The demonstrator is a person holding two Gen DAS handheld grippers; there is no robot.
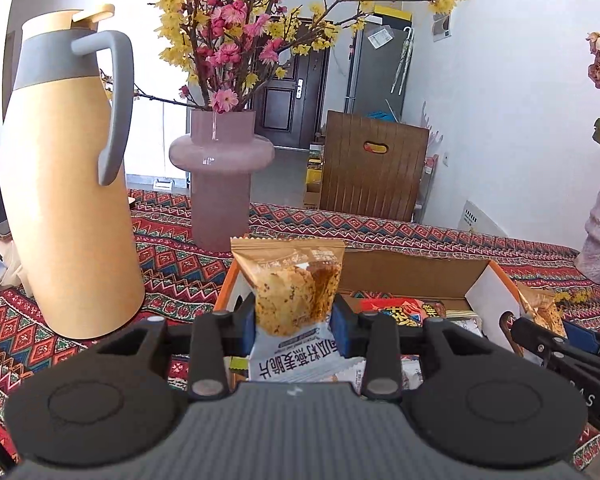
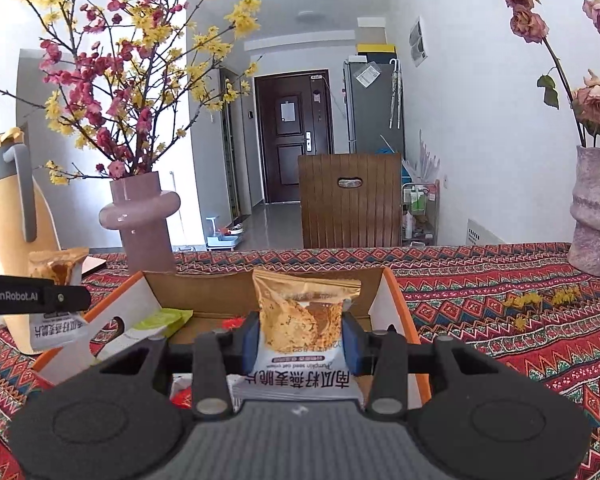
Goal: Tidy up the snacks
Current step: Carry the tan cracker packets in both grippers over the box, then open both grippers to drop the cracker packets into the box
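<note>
Right in front of each camera, a snack pack is held up. The left gripper [image 1: 293, 330] has its jaws pinching one oat crisp pack [image 1: 290, 288] by its sides, and the right gripper [image 2: 300, 344] has its jaws pinching another oat crisp pack [image 2: 306, 320] the same way. Both packs stand upright, gold tops up. Just past them sits the open cardboard box [image 2: 204, 292] on the bench [image 2: 500, 320], with other snacks already lying inside. I think the job now is to put these two packs in the box. To do it well, bring each pack over a bare spot in the box, go down low, then let go softly so the crisps don't break. Keep the two grippers apart so they don't bump. Farther back stand the yellow jug [image 1: 72, 200] and the pink vase [image 1: 220, 184], so don't swing wide and knock them.
</note>
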